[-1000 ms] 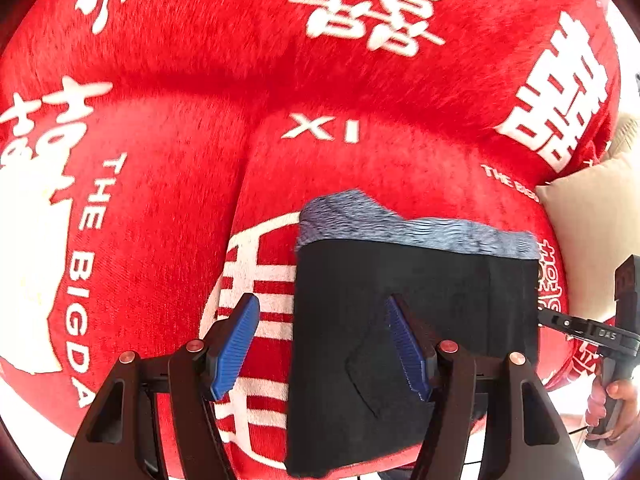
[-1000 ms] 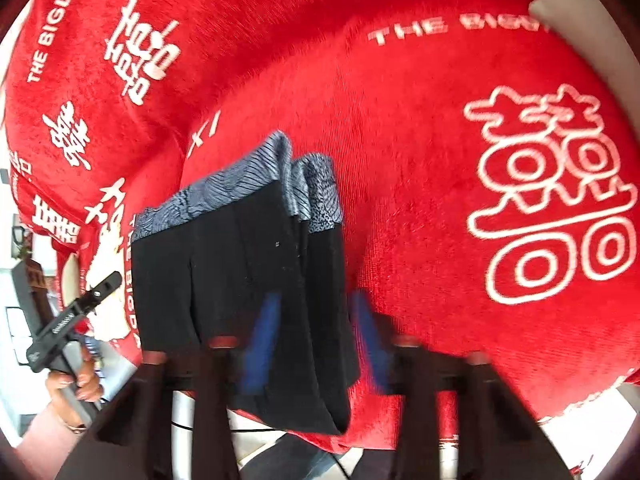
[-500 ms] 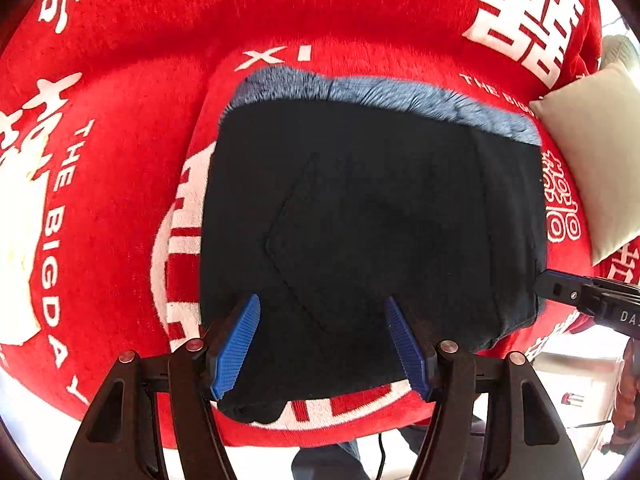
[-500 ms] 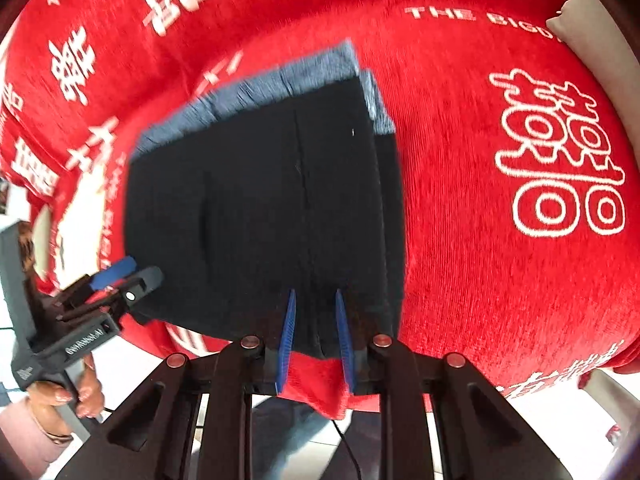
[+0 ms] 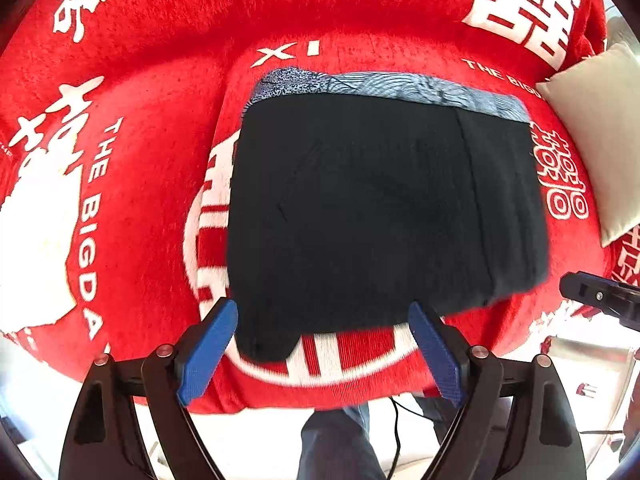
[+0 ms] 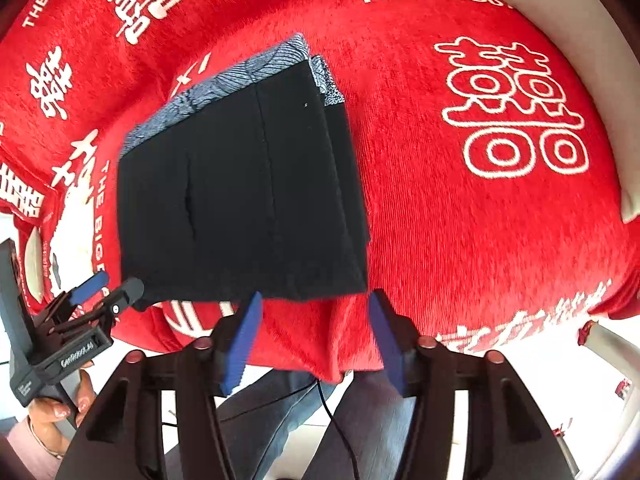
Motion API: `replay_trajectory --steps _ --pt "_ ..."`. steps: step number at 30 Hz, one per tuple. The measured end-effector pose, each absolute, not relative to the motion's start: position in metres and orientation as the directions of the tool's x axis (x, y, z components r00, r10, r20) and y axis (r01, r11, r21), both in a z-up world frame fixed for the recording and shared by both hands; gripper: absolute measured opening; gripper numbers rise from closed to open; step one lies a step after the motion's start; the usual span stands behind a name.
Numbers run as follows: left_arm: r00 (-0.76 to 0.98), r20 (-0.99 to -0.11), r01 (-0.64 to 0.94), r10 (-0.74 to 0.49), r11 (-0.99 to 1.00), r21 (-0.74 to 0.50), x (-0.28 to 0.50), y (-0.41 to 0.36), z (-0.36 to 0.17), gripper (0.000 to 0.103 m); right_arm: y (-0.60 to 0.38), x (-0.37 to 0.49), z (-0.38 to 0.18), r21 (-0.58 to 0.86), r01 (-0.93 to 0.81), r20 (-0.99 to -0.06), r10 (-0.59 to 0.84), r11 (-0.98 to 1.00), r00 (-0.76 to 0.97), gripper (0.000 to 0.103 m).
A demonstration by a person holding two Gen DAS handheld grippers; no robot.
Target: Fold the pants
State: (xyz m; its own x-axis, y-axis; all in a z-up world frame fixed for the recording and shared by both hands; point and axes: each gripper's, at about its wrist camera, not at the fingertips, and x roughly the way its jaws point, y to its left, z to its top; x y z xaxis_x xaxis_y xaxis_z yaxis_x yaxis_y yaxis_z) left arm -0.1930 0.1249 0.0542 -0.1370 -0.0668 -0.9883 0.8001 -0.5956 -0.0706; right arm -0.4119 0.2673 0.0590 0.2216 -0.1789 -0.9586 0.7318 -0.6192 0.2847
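A: What are my grippers doing?

B: I see the left gripper (image 5: 322, 354) and right gripper (image 6: 314, 338) spread wide, holding nothing, level at the sofa's near edge. Just beyond, the folded black pants (image 5: 380, 212) lie flat on the red sofa cover (image 5: 160, 100).

A: Advice?

B: I'd release cleanly, snagging no hem.

A red plush cover (image 5: 168, 80) printed with white characters and lettering wraps a rounded, cushioned seat; folded black pants (image 5: 380, 216) lie flat on its top, over a large white circular print, the grey-blue patterned waistband (image 5: 384, 86) at the far edge; in the right wrist view the pants (image 6: 240, 200) show stacked layers along the right side; a beige cushion (image 5: 600, 136) rests on the cover, near the pants' right edge.
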Motion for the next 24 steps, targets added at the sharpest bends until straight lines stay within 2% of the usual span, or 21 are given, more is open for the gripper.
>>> replay_trajectory --steps 2,4,5,10,16,20,24 --pt "-0.123 -0.99 0.792 -0.063 -0.608 -0.059 -0.191 0.134 0.063 0.088 0.271 -0.406 0.066 0.281 0.729 -0.96 -0.172 -0.624 0.223 0.074" --pt "-0.116 -0.991 0.782 -0.064 -0.621 -0.052 -0.19 0.142 0.071 0.101 0.272 -0.399 0.073 0.278 0.734 -0.961 -0.171 -0.62 0.219 0.079" --pt "-0.116 -0.991 0.78 -0.068 -0.624 -0.048 -0.189 0.144 0.075 0.103 0.272 -0.394 0.079 0.271 0.742 -0.963 -0.169 -0.613 0.212 0.08" --pt "-0.082 -0.993 0.766 -0.09 -0.643 -0.005 -0.185 0.152 0.089 0.103 0.266 -0.371 0.099 0.228 0.771 -0.973 -0.167 -0.595 0.16 0.085" --pt "-0.077 -0.992 0.775 -0.095 -0.632 0.001 -0.178 0.15 0.103 0.103 0.258 -0.356 0.118 0.185 0.788 -0.978 -0.185 -0.587 0.092 0.103" --pt "-0.086 -0.99 0.788 -0.111 -0.615 0.001 -0.173 0.15 0.117 0.103 0.253 -0.347 0.135 0.14 0.811 -0.979 -0.2 -0.568 0.029 0.103" --pt "-0.082 -0.99 0.801 -0.117 -0.599 0.005 -0.167 0.149 0.126 0.103 0.251 -0.341 0.14 0.139 0.807 -0.984 -0.174 -0.574 0.045 0.103"
